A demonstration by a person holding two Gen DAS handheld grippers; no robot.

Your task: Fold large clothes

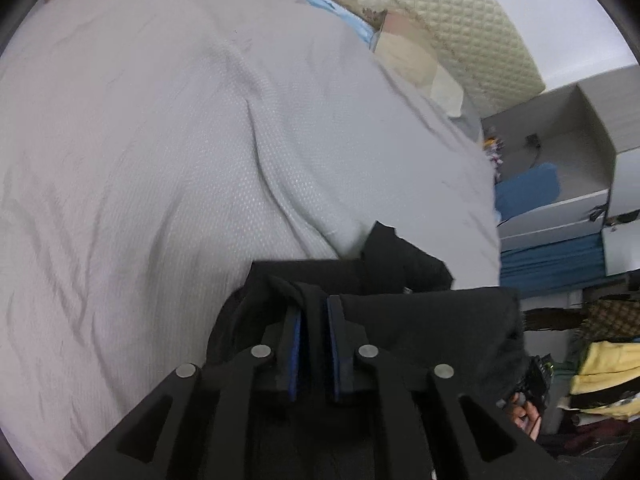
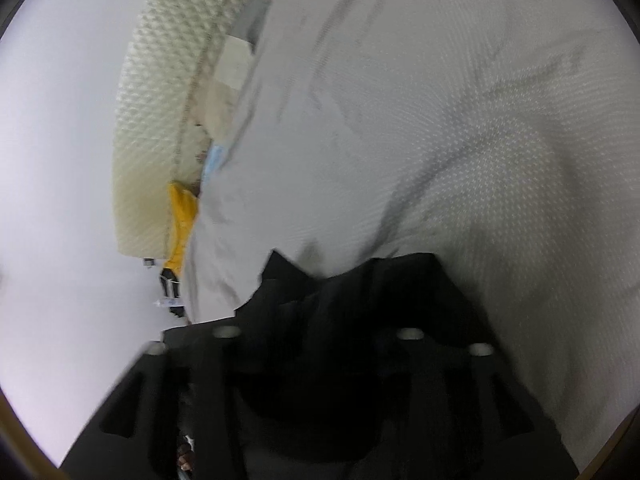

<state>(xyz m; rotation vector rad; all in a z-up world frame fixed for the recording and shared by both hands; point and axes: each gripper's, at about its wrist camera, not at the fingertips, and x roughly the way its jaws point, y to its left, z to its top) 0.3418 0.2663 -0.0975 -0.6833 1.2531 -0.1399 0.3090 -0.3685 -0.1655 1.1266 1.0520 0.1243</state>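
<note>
Ahead of both grippers a grey bedsheet (image 1: 160, 140) is spread; black garment (image 1: 420, 320) is pinched between the left gripper (image 1: 314, 312) pads, while the right gripper (image 2: 320, 320) is buried in cloth, its grip unreadable.

Black garment (image 1: 420, 320): dark, matte fabric, bunched and rumpled, raised off the pale grey bedsheet (image 1: 160, 160) near its edge. In the left wrist view a fold sits pinched between two blue pads (image 1: 295, 340). In the right wrist view the cloth (image 2: 340, 320) heaps over the fingers, blurred.
</note>
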